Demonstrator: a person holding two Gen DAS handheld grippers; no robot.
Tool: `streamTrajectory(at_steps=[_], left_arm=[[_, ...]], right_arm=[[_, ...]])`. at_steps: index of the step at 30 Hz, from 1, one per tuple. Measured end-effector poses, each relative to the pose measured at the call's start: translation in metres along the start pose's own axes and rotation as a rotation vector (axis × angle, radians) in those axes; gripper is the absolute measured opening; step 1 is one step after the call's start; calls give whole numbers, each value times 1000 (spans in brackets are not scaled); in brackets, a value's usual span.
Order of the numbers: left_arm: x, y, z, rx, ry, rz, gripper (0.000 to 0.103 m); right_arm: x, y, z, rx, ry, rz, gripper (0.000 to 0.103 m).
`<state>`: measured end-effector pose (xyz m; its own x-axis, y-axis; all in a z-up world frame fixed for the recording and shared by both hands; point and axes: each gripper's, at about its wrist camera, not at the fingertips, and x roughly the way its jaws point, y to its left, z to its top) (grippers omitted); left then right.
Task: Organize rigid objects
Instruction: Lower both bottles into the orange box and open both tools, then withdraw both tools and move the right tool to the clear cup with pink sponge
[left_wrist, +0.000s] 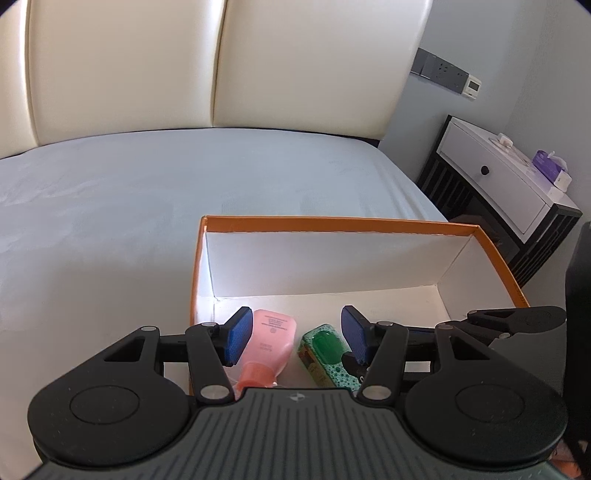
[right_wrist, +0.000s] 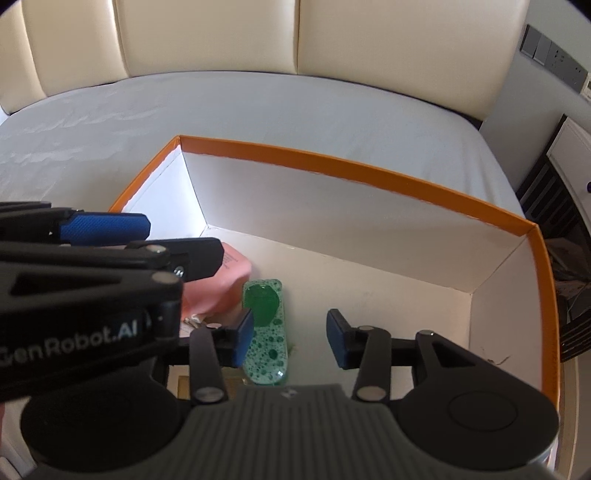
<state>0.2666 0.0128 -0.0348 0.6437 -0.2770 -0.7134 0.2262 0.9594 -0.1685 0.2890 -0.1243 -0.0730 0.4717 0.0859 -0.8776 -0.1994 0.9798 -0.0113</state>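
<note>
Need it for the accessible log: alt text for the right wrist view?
Right gripper hangs open over an orange-rimmed white box on a bed; a green bubble-print pack lies under its left pad beside a pink tube.

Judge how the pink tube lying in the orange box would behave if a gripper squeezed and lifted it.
The pink tube looks like soft plastic, so it would probably dent. Lying flat, it seems unlikely to roll. Its smooth skin might slip.
</note>
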Motion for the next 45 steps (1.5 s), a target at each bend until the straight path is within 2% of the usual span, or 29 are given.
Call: streamTrajectory(at_steps=[5,9,16,20,23,27,31,33,35,39,43,45], left_arm=[[-6,-6,-3,7,-15,3,65],[-20,-6,-6,-13,-42,1,65],[-45,-14,-18,-21,-88,5,65],[-64,-22,-28,-23,-123,-30,65],[-77,-28,-42,-27,-144,-60,65],[-84,-35,-64,-22,-130,-78,65],[-78,-35,-84,-43,-62,-95,65],[-77,-34,-91,-45,-34,-91,65],[-76,-29,-99,-82,-13,-106,65],[-78,-22,-112,-112,17,-133,65],[-66,-17,-127,-182,94,-185,64],[-64,-22,-132,-172,112,-202,64]], right_arm=[[-12,2,-6,-28,-36,-24,47],[-31,4,-12,-51,-98,-55,50],[-82,4,-42,-66,-337,-68,54],[-105,4,-66,-44,-431,-66,54],[-117,3,-82,-13,-464,-66,54],[-120,2,-102,21,-447,-74,55],[-115,1,-122,42,-370,-88,55],[-117,1,-134,32,-362,-111,57],[-115,0,-140,21,-329,-127,57],[-118,-13,-153,82,-279,-125,57],[-115,-26,-169,149,-200,-125,55],[-114,-31,-174,175,-180,-113,55]])
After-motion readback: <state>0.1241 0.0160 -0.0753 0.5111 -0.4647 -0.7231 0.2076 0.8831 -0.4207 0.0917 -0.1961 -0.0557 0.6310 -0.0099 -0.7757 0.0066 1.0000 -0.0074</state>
